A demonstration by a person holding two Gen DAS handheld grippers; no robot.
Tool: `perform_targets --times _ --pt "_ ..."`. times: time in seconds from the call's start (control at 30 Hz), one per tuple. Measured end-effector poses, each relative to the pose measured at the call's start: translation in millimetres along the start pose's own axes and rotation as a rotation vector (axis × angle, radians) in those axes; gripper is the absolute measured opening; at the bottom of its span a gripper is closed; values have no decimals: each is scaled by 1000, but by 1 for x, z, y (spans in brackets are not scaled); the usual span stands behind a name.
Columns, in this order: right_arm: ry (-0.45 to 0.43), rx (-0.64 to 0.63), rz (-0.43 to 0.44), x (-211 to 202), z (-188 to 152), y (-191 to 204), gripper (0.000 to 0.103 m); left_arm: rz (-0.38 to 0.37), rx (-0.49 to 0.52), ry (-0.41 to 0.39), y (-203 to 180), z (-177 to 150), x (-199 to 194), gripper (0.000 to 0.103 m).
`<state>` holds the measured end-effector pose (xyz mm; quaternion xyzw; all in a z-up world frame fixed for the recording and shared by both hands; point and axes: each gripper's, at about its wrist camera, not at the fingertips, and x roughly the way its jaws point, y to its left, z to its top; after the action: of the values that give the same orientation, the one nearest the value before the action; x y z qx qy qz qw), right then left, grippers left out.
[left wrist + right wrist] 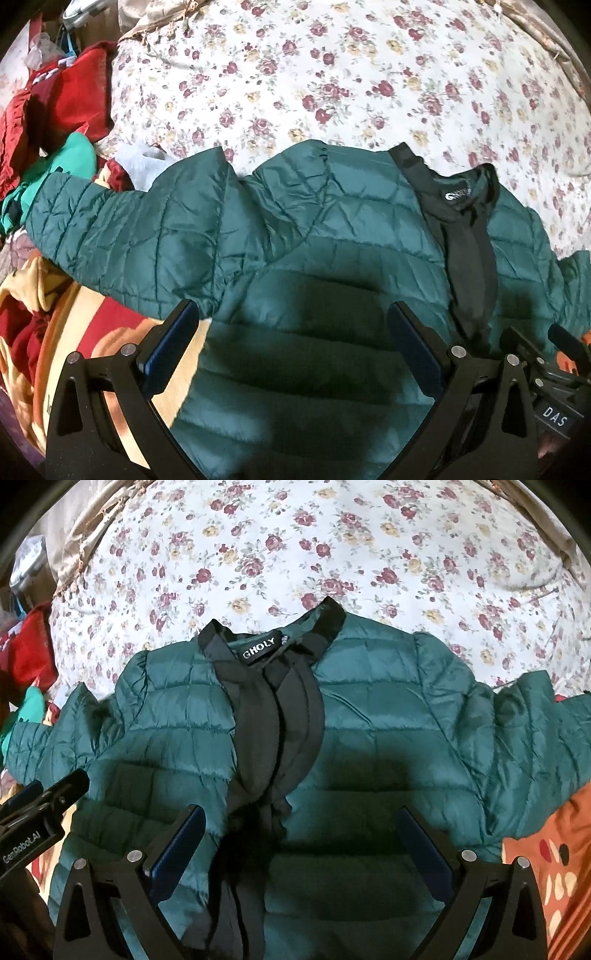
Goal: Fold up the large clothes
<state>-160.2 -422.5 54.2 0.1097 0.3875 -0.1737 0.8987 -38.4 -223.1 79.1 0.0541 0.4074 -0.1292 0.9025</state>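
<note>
A dark green quilted puffer jacket (295, 229) (369, 731) lies face up on a bed, its collar toward the far side. Black lining and a black collar with a white label (258, 652) show along the front opening (465, 236). One sleeve (122, 221) stretches out to the left, the other (535, 731) to the right. My left gripper (293, 321) hovers open above the jacket's left chest. My right gripper (301, 823) hovers open over the lower front opening. Neither holds anything. The other gripper shows at each view's edge (546, 369) (40, 808).
A white bedspread with a red and yellow flower print (332, 74) (295, 546) covers the bed beyond the jacket. Red, teal and white clothes (66, 110) are piled at the left. A patterned orange and red blanket (92, 325) (554, 867) lies under the jacket's near part.
</note>
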Motion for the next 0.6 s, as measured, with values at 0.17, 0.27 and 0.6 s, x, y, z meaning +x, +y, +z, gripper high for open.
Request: perform_targets --times 0.17,0.27,0.6 --pt "8 -10 -4 15 6 6 103 19 4 3 4 5 12 102" --pt "12 -7 1 21 8 7 103 28 5 4 7 7 18 102" --pt "16 -15 26 36 12 16 103 53 -11 10 19 10 31 102"
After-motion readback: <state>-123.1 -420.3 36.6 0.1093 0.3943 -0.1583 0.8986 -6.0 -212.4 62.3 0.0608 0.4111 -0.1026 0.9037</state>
